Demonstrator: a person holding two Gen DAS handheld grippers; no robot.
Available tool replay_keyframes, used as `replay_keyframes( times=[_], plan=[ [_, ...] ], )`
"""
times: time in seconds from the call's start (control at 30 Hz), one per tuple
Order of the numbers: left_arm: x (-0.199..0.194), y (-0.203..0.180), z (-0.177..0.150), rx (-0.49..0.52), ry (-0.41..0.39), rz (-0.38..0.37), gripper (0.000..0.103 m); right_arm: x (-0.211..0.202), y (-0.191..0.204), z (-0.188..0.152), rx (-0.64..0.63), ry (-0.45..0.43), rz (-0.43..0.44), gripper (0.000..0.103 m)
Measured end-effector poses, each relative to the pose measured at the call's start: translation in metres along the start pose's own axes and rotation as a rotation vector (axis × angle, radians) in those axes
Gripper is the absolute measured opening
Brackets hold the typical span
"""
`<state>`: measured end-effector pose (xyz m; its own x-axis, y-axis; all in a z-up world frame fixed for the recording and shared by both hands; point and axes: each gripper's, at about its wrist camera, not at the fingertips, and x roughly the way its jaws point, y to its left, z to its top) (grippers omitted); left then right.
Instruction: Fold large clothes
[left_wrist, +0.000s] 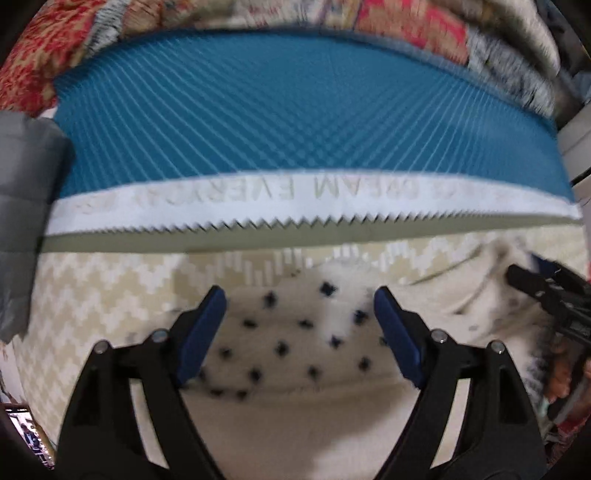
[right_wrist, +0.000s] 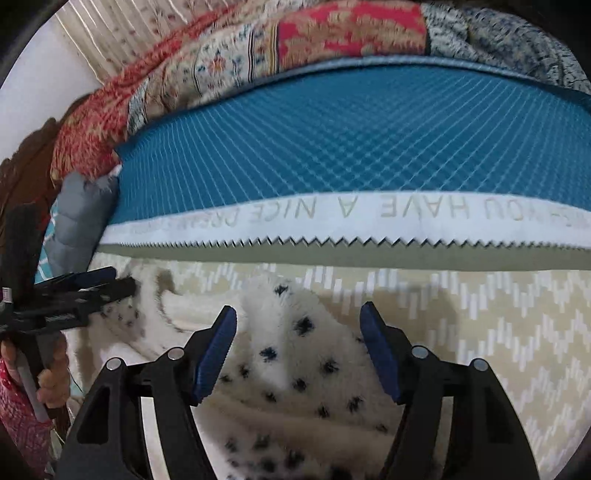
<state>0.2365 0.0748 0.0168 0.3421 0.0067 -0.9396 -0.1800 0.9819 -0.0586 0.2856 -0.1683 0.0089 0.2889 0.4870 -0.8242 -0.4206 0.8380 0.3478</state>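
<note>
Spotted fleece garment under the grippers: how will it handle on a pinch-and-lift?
The spotted fleece garment is probably floppy: it already lies in soft folds and ridges. The thick fuzzy pile suggests it compresses and grips the pads rather than slipping. Likely light but bulky, so it should drape.

A blue mat (right_wrist: 351, 140) with a white lettered band (right_wrist: 369, 225) crosses the middle of both views. A patchwork quilt (right_wrist: 258, 55) lies along the top, a grey cushion (left_wrist: 26, 206) at the left, a beige zigzag sheet (right_wrist: 498, 332) below.
</note>
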Motion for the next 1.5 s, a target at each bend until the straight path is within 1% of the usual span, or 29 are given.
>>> replay_keyframes(
  times=[0.03, 0.07, 0.1, 0.13, 0.17, 0.2, 0.23, 0.27, 0.37, 0.43, 0.47, 0.53, 0.57, 0.67, 0.77, 0.83, 0.9, 0.97, 1.07, 1.17, 1.23, 1.3, 1.5],
  plan=[
    [0.009, -0.003, -0.003, 0.004, 0.019, 0.014, 0.054, 0.001, 0.001, -0.002, -0.004, 0.001, 0.01, 0.068],
    [0.011, -0.003, -0.005, 0.005, 0.024, 0.02, 0.044, 0.0, 0.003, -0.005, -0.012, -0.007, 0.017, 0.046],
    [0.006, -0.004, -0.01, 0.002, -0.006, 0.018, 0.036, -0.004, 0.006, -0.008, -0.019, -0.018, 0.028, 0.034],
    [0.001, -0.005, -0.012, 0.007, -0.017, 0.016, 0.015, -0.011, 0.008, -0.01, -0.03, -0.037, 0.04, 0.032],
    [-0.01, -0.005, -0.015, 0.012, -0.033, 0.003, 0.008, -0.022, 0.015, -0.015, -0.054, -0.071, 0.044, 0.029],
    [-0.02, -0.005, -0.018, 0.009, -0.052, -0.009, 0.008, -0.032, 0.021, -0.019, -0.07, -0.097, 0.044, 0.029],
    [-0.037, -0.002, -0.023, 0.003, -0.088, -0.028, 0.007, -0.046, 0.029, -0.025, -0.085, -0.132, 0.055, 0.028],
    [-0.061, 0.0, -0.031, 0.002, -0.141, -0.059, 0.007, -0.06, 0.036, -0.033, -0.102, -0.165, 0.068, 0.028],
    [-0.113, 0.007, -0.06, 0.004, -0.247, -0.131, 0.007, -0.102, 0.059, -0.062, -0.158, -0.253, 0.095, 0.028],
    [-0.151, 0.013, -0.097, 0.018, -0.315, -0.179, 0.007, -0.133, 0.079, -0.094, -0.206, -0.313, 0.101, 0.028],
    [-0.166, 0.015, -0.118, 0.033, -0.342, -0.194, 0.007, -0.149, 0.089, -0.118, -0.232, -0.333, 0.111, 0.028],
    [-0.182, 0.012, -0.154, 0.063, -0.369, -0.201, 0.007, -0.167, 0.103, -0.155, -0.259, -0.344, 0.12, 0.028],
    [-0.189, 0.014, -0.182, 0.079, -0.379, -0.205, 0.007, -0.173, 0.108, -0.175, -0.275, -0.345, 0.114, 0.028],
    [-0.196, 0.019, -0.243, 0.095, -0.364, -0.209, 0.007, -0.178, 0.121, -0.23, -0.311, -0.329, 0.081, 0.028],
    [-0.186, 0.025, -0.295, 0.068, -0.319, -0.224, 0.007, -0.174, 0.124, -0.275, -0.264, -0.297, 0.094, 0.028],
    [-0.178, 0.028, -0.327, 0.048, -0.287, -0.233, 0.007, -0.173, 0.128, -0.301, -0.254, -0.296, 0.071, 0.028],
    [-0.166, 0.032, -0.346, 0.023, -0.247, -0.239, 0.007, -0.169, 0.128, -0.32, -0.232, -0.28, 0.057, 0.028],
    [-0.154, 0.032, -0.364, -0.001, -0.203, -0.225, 0.007, -0.162, 0.127, -0.33, -0.208, -0.262, 0.044, 0.028],
    [-0.135, 0.034, -0.369, -0.047, -0.146, -0.204, 0.007, -0.151, 0.125, -0.343, -0.181, -0.237, 0.025, 0.028],
    [-0.123, 0.036, -0.372, -0.082, -0.111, -0.196, 0.007, -0.141, 0.125, -0.346, -0.164, -0.222, -0.004, 0.028],
    [-0.119, 0.036, -0.373, -0.086, -0.105, -0.176, 0.007, -0.138, 0.123, -0.344, -0.164, -0.226, -0.015, 0.028],
    [-0.118, 0.039, -0.375, -0.092, -0.104, -0.17, 0.007, -0.135, 0.126, -0.345, -0.169, -0.233, -0.038, 0.028],
    [-0.121, 0.045, -0.378, -0.1, -0.105, -0.154, 0.007, -0.132, 0.13, -0.353, -0.178, -0.24, -0.061, 0.029]
  ],
)
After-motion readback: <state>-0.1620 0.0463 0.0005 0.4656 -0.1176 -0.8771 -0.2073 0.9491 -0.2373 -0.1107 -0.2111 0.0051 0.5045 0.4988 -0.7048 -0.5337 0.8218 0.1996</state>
